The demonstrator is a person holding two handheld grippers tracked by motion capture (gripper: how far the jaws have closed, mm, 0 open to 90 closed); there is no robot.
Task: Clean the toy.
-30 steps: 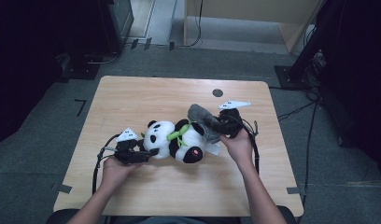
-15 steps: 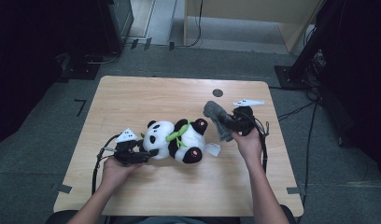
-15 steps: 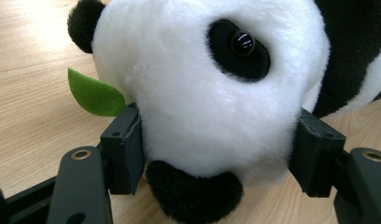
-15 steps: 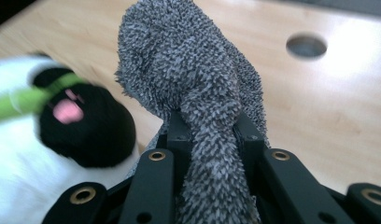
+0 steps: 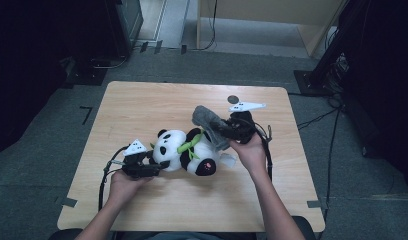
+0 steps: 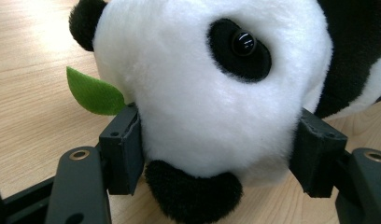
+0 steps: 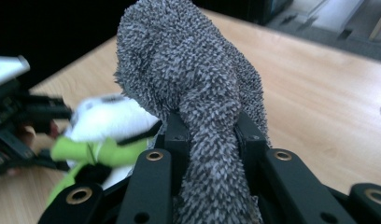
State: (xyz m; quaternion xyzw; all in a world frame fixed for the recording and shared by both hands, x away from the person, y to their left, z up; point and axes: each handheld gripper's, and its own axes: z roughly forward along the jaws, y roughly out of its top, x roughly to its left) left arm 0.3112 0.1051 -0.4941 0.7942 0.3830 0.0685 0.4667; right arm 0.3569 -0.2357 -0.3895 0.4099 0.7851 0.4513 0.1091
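Observation:
A black-and-white panda plush [image 5: 189,152] with a green leaf collar lies on its side in the middle of the wooden table [image 5: 142,105]. My left gripper [image 5: 161,164] is shut on the panda's head [image 6: 212,93], one jaw pressed into each side, with a green felt leaf [image 6: 93,91] beside the left jaw. My right gripper [image 5: 221,129] is shut on a grey fuzzy cloth [image 5: 206,119] just above the panda's body. In the right gripper view the cloth [image 7: 193,79] rises in a bunch from between the jaws of the right gripper [image 7: 209,135], and the panda [image 7: 109,121] lies blurred behind it.
A small dark round spot [image 5: 233,99] marks the table's far side. Cables trail from both grippers across the tabletop. Dark furniture and a black stand [image 5: 322,70] surround the table on the grey floor.
The right gripper drew the grey cloth to the right, then brought it back left over the panda's body. The left gripper has held still on the panda's head.

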